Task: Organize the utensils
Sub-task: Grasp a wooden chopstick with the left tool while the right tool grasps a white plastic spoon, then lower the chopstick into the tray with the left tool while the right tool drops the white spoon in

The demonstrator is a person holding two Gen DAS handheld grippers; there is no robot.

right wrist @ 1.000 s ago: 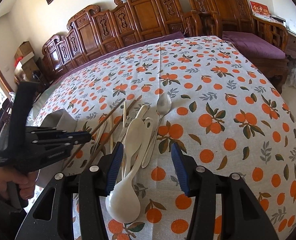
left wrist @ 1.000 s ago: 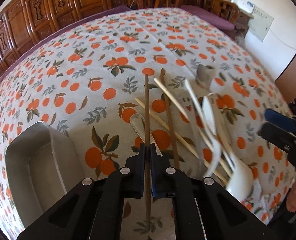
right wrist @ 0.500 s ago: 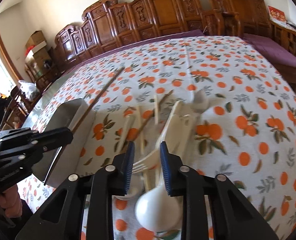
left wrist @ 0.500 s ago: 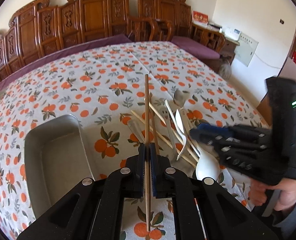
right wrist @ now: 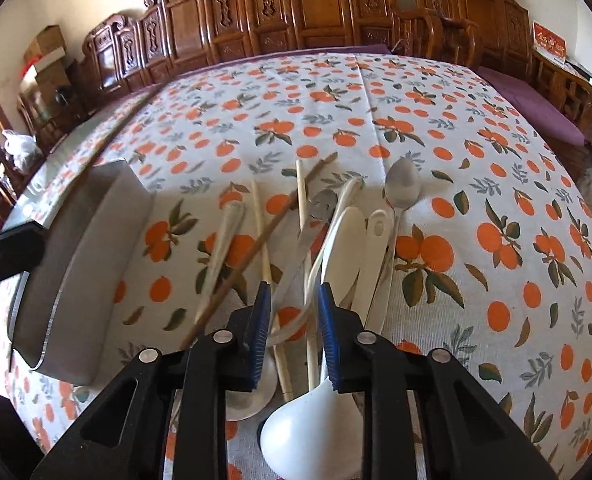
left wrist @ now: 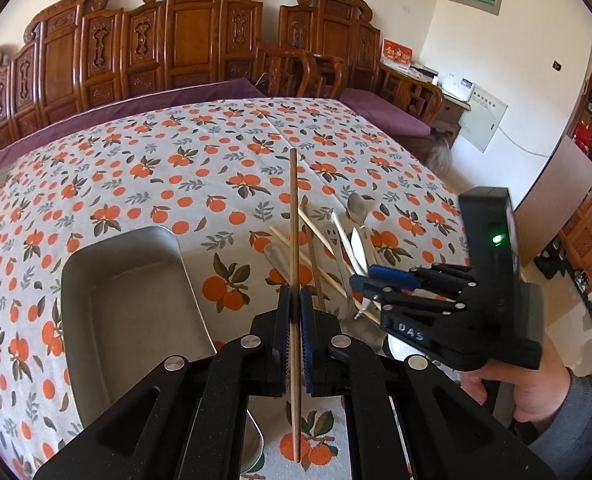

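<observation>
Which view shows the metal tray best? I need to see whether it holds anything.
The left wrist view: the tray shows its whole floor, bare. The right wrist view shows only its outer wall and rim, not the inside.

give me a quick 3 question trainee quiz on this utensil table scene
1. True or false: the left gripper has its jaws shut on a brown chopstick.
2. The metal tray holds: A) spoons B) chopsticks C) nothing visible.
3. Fill in: the right gripper reaches into the pile of utensils lying on the ____-patterned tablecloth.

Key: 1 true; 2 C; 3 orange
</observation>
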